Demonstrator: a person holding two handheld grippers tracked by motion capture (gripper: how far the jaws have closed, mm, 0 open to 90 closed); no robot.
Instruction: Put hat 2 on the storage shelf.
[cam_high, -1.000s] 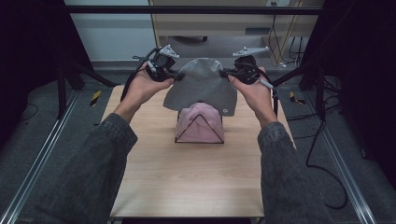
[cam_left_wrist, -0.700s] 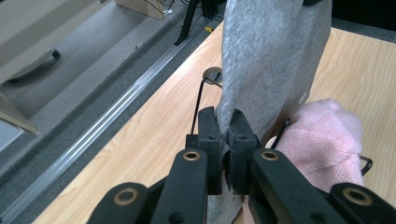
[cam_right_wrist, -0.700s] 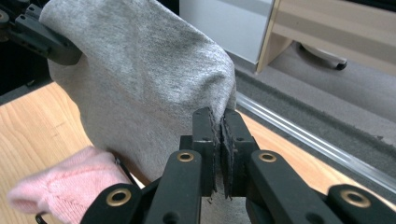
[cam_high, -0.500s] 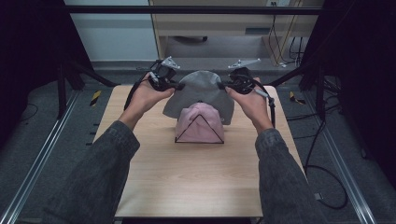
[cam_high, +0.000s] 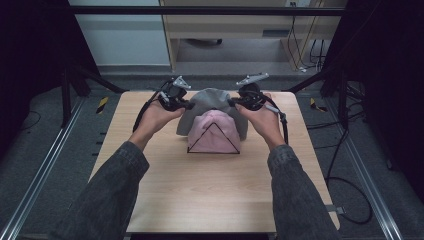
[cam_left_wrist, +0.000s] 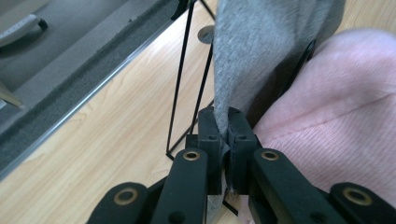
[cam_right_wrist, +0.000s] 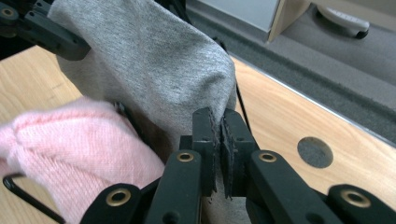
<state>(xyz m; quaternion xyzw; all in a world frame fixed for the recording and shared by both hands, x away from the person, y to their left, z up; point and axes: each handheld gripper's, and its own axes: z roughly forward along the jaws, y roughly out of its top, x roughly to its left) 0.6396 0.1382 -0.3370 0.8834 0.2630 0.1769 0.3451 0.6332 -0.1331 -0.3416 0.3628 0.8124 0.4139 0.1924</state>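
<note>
The person is holding a grey garment (cam_high: 212, 102) stretched between both hands above the middle of the pale wood-grain tabletop (cam_high: 210, 195). The left claw (cam_left_wrist: 223, 135) is clamping one edge of the soft, finely knitted grey cloth, its black jaws pressed together with the fabric pinched flat between them. The right claw (cam_right_wrist: 218, 140) is gripping the opposite edge in the same way, a thin fold caught between its ribbed pads. The grey cloth is draping in a rounded hump over a pink fuzzy garment (cam_high: 214, 135), which is sitting on a thin black wire stand (cam_high: 213, 150) shaped like a triangle. Whether the grey cloth is actually touching the pink knit underneath is hard to judge. A round hole (cam_right_wrist: 314, 151) is showing in the tabletop near its far edge.
</note>
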